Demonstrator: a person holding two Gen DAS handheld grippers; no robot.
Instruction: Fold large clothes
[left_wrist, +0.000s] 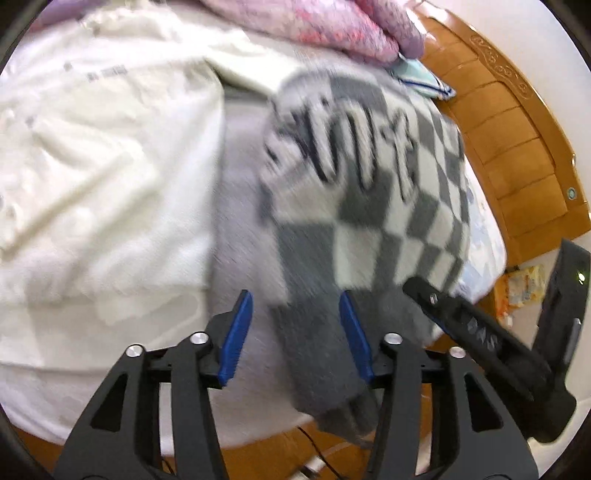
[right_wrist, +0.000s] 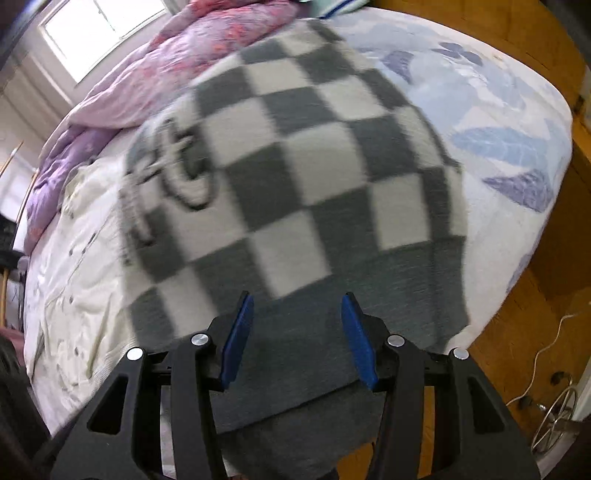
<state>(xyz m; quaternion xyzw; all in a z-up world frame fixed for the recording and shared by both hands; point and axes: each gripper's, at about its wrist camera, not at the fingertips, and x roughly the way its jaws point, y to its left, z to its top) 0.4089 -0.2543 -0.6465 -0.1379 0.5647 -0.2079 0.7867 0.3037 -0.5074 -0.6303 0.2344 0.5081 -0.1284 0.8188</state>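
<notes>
Checkered sweater (right_wrist: 295, 166), grey and white squares with dark lettering, lies on the bed (right_wrist: 517, 122), its plain grey hem hanging over the near mattress edge. Left gripper (left_wrist: 295, 332) fingers apart, nothing between the blue pads (left_wrist: 236, 336), hovering at the sweater's grey sleeve or hem part; contact can't be told. Right gripper (right_wrist: 295, 336) also spread wide, blue pads (right_wrist: 358, 339) either side of the grey hem band, not clamped. Only the left view shows the white garment (left_wrist: 92, 166) spread beside the sweater, the wooden headboard (left_wrist: 517, 147), and the other gripper's black body (left_wrist: 491, 347) coming in from the right. Only the right view shows the window (right_wrist: 92, 33), the leaf-print sheet and a white cable (right_wrist: 546, 354) on the wooden floor (right_wrist: 509, 332). Pink-purple quilt (right_wrist: 166, 66) bunched at the far side in both. Motion blur smears the sweater; lettering unreadable. Sweater's lower edge is cut off behind the gripper bodies.
</notes>
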